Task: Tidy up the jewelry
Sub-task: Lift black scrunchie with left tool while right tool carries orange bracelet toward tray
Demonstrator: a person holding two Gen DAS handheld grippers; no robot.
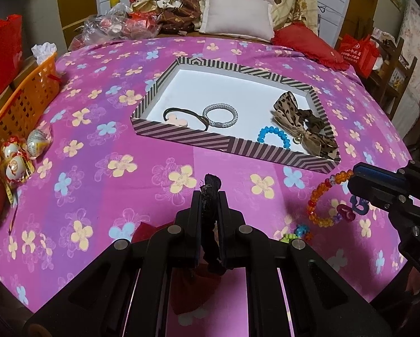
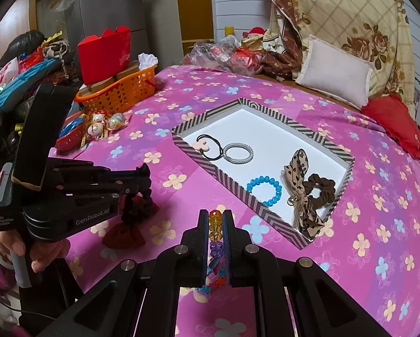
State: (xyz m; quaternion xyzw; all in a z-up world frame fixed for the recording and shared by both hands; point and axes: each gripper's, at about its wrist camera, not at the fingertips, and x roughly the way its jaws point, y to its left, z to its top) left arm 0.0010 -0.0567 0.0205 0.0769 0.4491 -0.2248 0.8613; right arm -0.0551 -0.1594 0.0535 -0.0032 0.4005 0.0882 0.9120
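Pinched between the closed jaws of the left gripper (image 1: 210,193) is a dark, crinkled fabric scrunchie (image 1: 210,186), its loop poking out past the fingertips and hanging slack beneath them. It looks light, soft and easily squashed, so a grip anywhere on the band should hold; the risk is snagging, not slipping.

The right gripper (image 2: 216,219) is likewise clamped, on an orange beaded bracelet (image 1: 319,199) with purple beads and small coloured charms. The beads are hard, glossy and round, probably on elastic, so they could roll or squirt out of a loose pinch. Gripping across the strand between beads seems safest.

Ahead of both sets of jaws, well apart on the pink flowered bedspread (image 1: 103,151), lies the striped shallow cardboard tray (image 1: 181,137). It holds a black hair tie with a pale charm (image 1: 181,118), a silver ring-shaped band (image 1: 220,115), a blue beaded bracelet (image 1: 274,137), and a leopard-print bow on a brown scrunchie (image 1: 302,120).
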